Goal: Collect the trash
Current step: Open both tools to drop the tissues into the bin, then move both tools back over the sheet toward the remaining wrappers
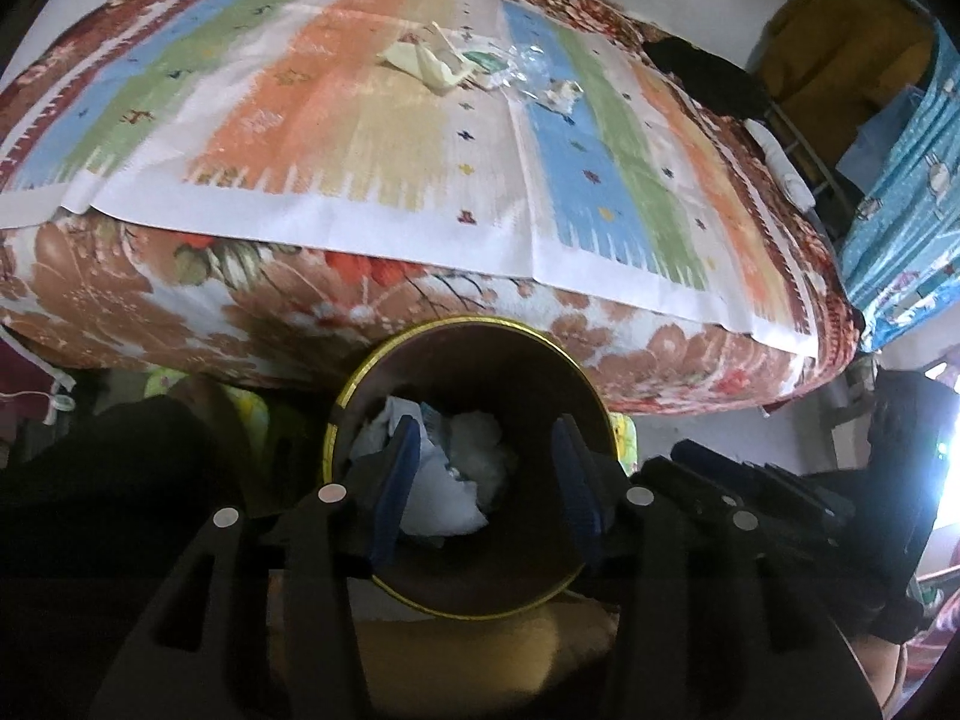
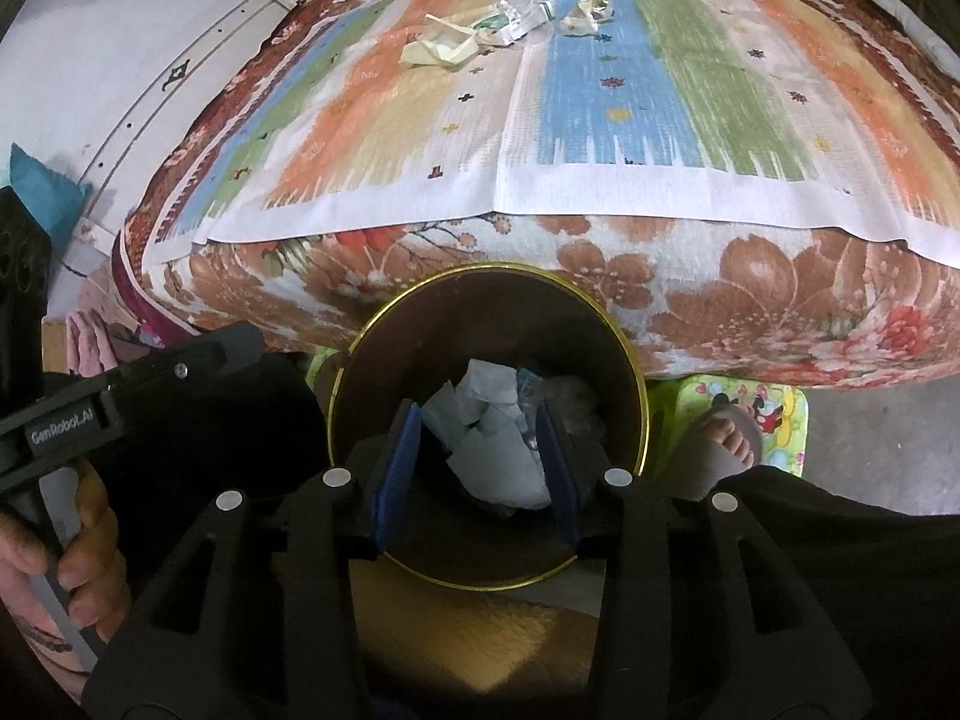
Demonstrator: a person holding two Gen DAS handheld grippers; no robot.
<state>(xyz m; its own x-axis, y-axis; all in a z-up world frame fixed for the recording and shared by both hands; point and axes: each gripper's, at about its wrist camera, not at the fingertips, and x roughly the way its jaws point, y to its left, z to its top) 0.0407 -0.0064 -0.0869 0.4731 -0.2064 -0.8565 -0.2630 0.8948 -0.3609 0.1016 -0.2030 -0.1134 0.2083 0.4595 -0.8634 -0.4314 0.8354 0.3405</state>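
A round brown bin with a gold rim (image 1: 480,354) (image 2: 486,306) stands on the floor against the bed. Crumpled white paper (image 1: 450,480) (image 2: 498,438) lies inside it. My left gripper (image 1: 486,480) hangs open over the bin's mouth, blue pads apart and nothing pressed between them. My right gripper (image 2: 480,468) is open over the same bin, with the paper lying below it. On the bed's striped cloth remain a crumpled cream paper (image 1: 426,63) (image 2: 441,48), a clear plastic wrapper (image 1: 522,69) (image 2: 516,21) and a small paper ball (image 1: 564,93) (image 2: 585,15).
The bed (image 1: 300,312) (image 2: 750,300) with its flowered blanket fills the view beyond the bin. A hand (image 2: 66,564) grips the other tool's black handle (image 2: 120,396) at the left. A foot (image 2: 729,438) rests on a cartoon mat (image 2: 774,414). Blue patterned fabric (image 1: 900,192) hangs at the right.
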